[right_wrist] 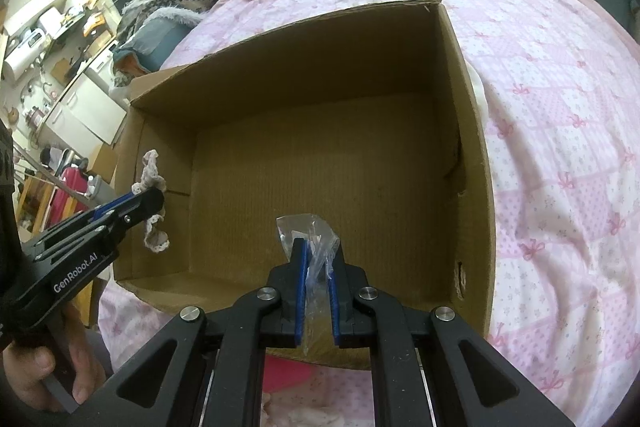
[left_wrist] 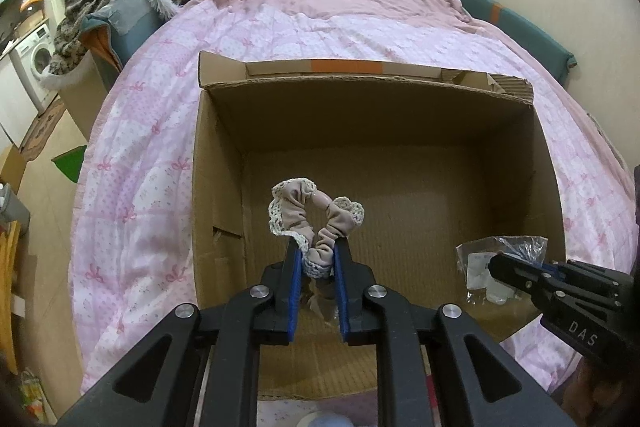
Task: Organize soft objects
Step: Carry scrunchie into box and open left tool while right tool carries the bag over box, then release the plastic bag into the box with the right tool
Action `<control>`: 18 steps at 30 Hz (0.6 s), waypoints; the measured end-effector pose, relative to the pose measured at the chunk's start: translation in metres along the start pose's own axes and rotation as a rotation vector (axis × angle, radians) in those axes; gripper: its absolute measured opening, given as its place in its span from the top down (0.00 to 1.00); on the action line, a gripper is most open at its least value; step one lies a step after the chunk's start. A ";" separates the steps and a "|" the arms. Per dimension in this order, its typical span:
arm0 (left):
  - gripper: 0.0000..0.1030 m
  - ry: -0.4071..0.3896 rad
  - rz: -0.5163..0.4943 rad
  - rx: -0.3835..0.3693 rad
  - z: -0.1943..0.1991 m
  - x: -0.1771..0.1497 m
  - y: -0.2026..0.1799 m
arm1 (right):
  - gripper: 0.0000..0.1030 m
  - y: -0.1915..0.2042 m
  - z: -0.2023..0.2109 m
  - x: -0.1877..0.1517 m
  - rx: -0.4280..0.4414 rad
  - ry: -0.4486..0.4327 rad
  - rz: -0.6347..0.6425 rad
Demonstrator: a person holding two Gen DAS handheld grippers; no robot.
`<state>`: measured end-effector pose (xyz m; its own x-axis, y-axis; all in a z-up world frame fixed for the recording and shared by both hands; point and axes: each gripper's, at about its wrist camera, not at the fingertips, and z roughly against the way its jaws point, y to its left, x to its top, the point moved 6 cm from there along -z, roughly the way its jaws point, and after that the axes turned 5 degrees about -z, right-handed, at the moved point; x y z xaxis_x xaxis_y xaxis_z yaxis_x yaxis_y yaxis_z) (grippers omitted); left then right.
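Open brown cardboard box (left_wrist: 372, 131): matt, ribbed corrugated board.
Beige gathered scrunchie (left_wrist: 316, 223): soft cloth, lace edging.
Clear crinkled bag (right_wrist: 316, 247): glossy plastic film.
Pink patterned quilt (left_wrist: 152, 131): matt quilted cloth.

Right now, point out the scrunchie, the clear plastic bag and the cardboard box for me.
scrunchie (left_wrist: 316, 211), left wrist view, on the beige fabric loop above the claw.
clear plastic bag (right_wrist: 310, 231), right wrist view, on the crinkled top sticking out past the fingers.
cardboard box (right_wrist: 304, 155), right wrist view, on its bare floor.
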<state>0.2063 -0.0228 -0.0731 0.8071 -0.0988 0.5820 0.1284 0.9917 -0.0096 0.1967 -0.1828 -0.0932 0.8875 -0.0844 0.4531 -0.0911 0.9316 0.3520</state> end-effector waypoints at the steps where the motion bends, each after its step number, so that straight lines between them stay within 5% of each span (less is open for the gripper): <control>1: 0.85 0.000 -0.001 0.000 0.000 0.000 0.000 | 0.89 0.000 0.000 0.000 -0.001 -0.002 0.001; 6: 0.78 -0.005 -0.001 0.000 0.001 0.000 -0.001 | 0.89 -0.001 0.000 0.000 0.002 -0.005 -0.008; 11: 0.50 -0.033 0.002 0.028 0.007 0.002 -0.001 | 0.89 -0.003 0.002 0.001 0.010 -0.012 -0.015; 18: 0.41 -0.062 0.002 0.023 0.015 0.006 -0.003 | 0.84 -0.003 0.009 0.003 0.011 -0.045 -0.012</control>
<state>0.2024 -0.0248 -0.0575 0.7703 -0.0921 0.6310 0.1127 0.9936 0.0074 0.1961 -0.1894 -0.0857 0.8674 -0.1111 0.4851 -0.0859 0.9267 0.3659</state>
